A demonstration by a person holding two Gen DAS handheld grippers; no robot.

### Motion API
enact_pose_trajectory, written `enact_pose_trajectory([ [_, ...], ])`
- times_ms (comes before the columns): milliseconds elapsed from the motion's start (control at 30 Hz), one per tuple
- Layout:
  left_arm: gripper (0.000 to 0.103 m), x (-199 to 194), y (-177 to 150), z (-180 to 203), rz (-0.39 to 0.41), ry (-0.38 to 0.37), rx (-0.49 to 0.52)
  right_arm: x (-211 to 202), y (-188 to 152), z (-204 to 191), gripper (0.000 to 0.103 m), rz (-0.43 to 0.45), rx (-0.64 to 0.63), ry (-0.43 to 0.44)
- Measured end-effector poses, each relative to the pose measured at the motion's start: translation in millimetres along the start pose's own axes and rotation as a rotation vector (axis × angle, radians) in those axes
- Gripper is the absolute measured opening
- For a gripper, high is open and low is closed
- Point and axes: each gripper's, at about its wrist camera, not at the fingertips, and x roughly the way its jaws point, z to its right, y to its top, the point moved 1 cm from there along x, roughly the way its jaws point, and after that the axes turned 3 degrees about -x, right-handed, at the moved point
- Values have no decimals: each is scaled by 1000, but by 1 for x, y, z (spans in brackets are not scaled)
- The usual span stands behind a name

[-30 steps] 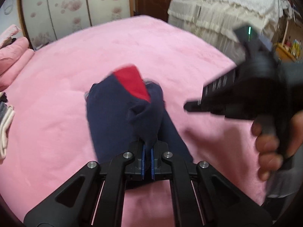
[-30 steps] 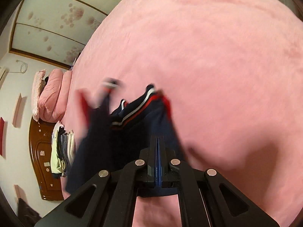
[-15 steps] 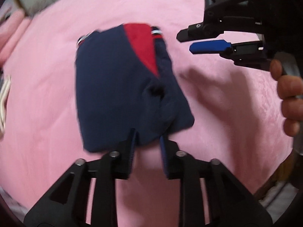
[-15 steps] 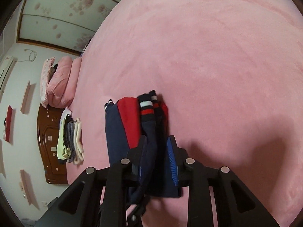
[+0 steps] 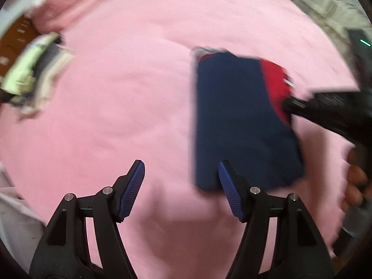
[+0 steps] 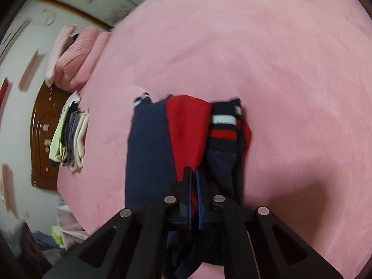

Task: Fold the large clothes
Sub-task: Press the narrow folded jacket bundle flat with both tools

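Your folded navy-and-red garment (image 5: 241,125) lies flat on the pink bed (image 5: 130,97), just ahead of your left tongs (image 5: 181,176) and to their right. Those tongs have just been opening and hold nothing, only the right pad (image 5: 229,186) overlapping the garment's near edge. Your right tongs (image 6: 194,183) have just closed, pressed together over its red panel; whether they pinch cloth is unclear.

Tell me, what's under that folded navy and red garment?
Under the folded navy and red garment lies the fuzzy pink blanket. Anything tucked between its layers stays hidden.
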Motion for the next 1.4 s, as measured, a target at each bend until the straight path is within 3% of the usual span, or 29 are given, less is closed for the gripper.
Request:
enact_pose_trajectory([
  [67, 64, -4, 6, -7, 21, 44, -19, -13, -4, -1, 3, 23, 8, 7],
  [200, 64, 6, 19, -15, 9, 22, -70, -40, -16, 6, 3, 38, 65, 36],
  [333, 64, 7, 23, -22, -2, 19, -112, -40, -23, 17, 3, 33, 101, -53],
  [467, 64, 21, 33, -26, -16, -12, -107, -25, -26, 45, 3, 12, 216, -62],
  [633, 64, 28, 39, -19, -18, -40, -88, 0, -26, 36, 3, -12, 113, -203],
  [800, 62, 32, 57, -11, -21, -166, -51, -17, -26, 35, 5, 22, 159, -189],
  [933, 48, 35, 84, -6, 34, -271, -46, -38, -20, 34, 13, 121, 148, -261],
  [1000, 31, 42, 96, -6, 43, -363, -80, -46, -16, 29, 14, 192, 127, -226],
  [1033, 20, 51, 103, -5, 31, -463, -109, -46, -14, 25, 14, 204, 116, -200],
  [1133, 11, 80, 116, 0, -44, -608, -156, -34, -4, 10, 14, 185, 79, -48],
  [1233, 11, 102, 123, 14, -97, -619, -142, -10, 6, -11, 14, 128, 40, 76],
  [1333, 11, 111, 129, 18, -91, -567, -130, 6, 8, -21, 14, 95, -31, -38],
  [1400, 11, 113, 129, 14, -78, -584, -174, 7, 10, -15, 12, 121, 2, -81],
])
